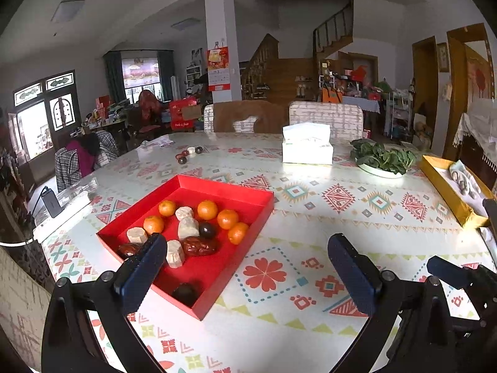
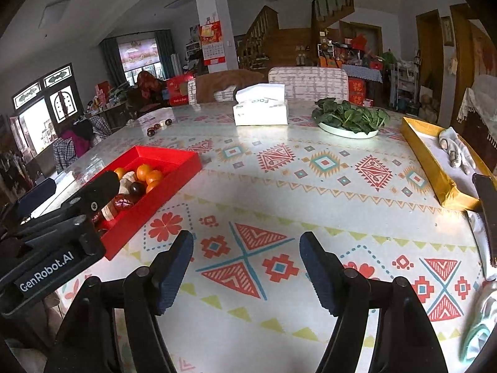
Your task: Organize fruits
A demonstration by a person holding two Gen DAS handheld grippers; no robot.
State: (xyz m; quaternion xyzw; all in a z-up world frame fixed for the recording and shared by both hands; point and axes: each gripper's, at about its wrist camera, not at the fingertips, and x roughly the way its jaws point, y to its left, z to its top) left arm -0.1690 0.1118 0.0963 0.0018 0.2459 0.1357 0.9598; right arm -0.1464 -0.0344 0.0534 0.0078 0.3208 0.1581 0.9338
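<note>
red tray (image 1: 242,191) | long axis diagonal, near-left to far-right | left tongs (image 1: 248,264), right tongs (image 2: 247,267) wide apart, empty

Each fisheye camera sat just behind its own gripper's two fingers, low over the patterned table (image 1: 310,168), facing across it and slightly downward toward the far chairs and staircase. The left wrist view looked at the red tray (image 1: 242,194) close up in its lower left. The right wrist view held that tray (image 2: 174,168) at mid left. Both shared the tissue box (image 1: 307,149), the plate of greens (image 2: 348,130) and the gold box (image 2: 428,161).
</note>
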